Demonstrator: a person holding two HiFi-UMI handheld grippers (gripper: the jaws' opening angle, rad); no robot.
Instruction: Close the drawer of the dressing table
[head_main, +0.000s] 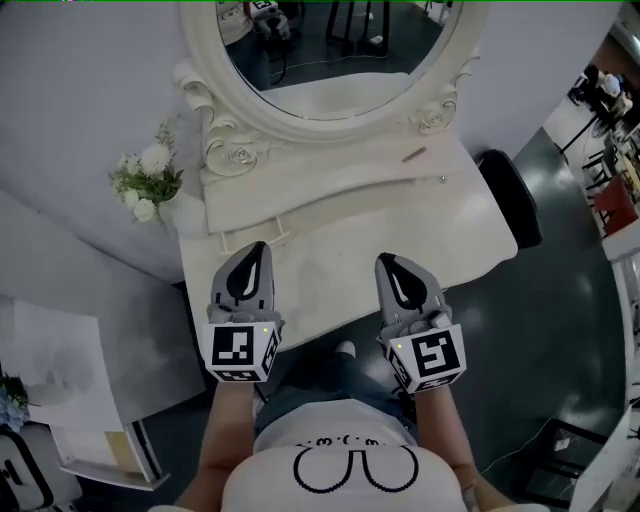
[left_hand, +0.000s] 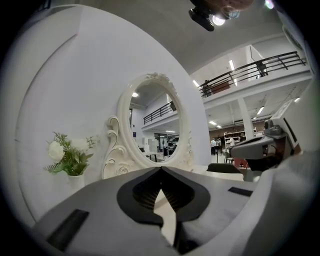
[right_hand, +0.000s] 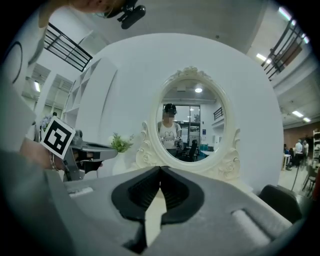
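Nearest in, by the person's white shirt (head_main: 340, 470), both claws hang over the table's front edge. The left claw (head_main: 258, 250) has a grey shell and black ribbed pads (left_hand: 147, 192), and its tips are pinched together with nothing between them. The right claw (head_main: 386, 260) matches it, tips meeting at a point and empty. They sit side by side, apart, both aimed at the table's back.

Under them is the table (head_main: 470, 220), with a smooth off-white top and a curved front. The drawer's front is hidden from above. Just ahead of the left claw's tips, a narrow pale strip (head_main: 281, 238) juts from the foot of the raised shelf (head_main: 330, 190). Whether that strip is the drawer, I can't tell. A small brown stick (head_main: 414, 154) lies on the shelf toward the table's right end.

At the table's left end there are flowers (head_main: 148, 175), white blooms and green leaves in a pale vase. At its right end stands a black padded stool (head_main: 512, 195) with rounded corners. Across the table's back is an oval mirror (head_main: 340, 40) in a thick cream frame (head_main: 240, 155) carved with scrolls.
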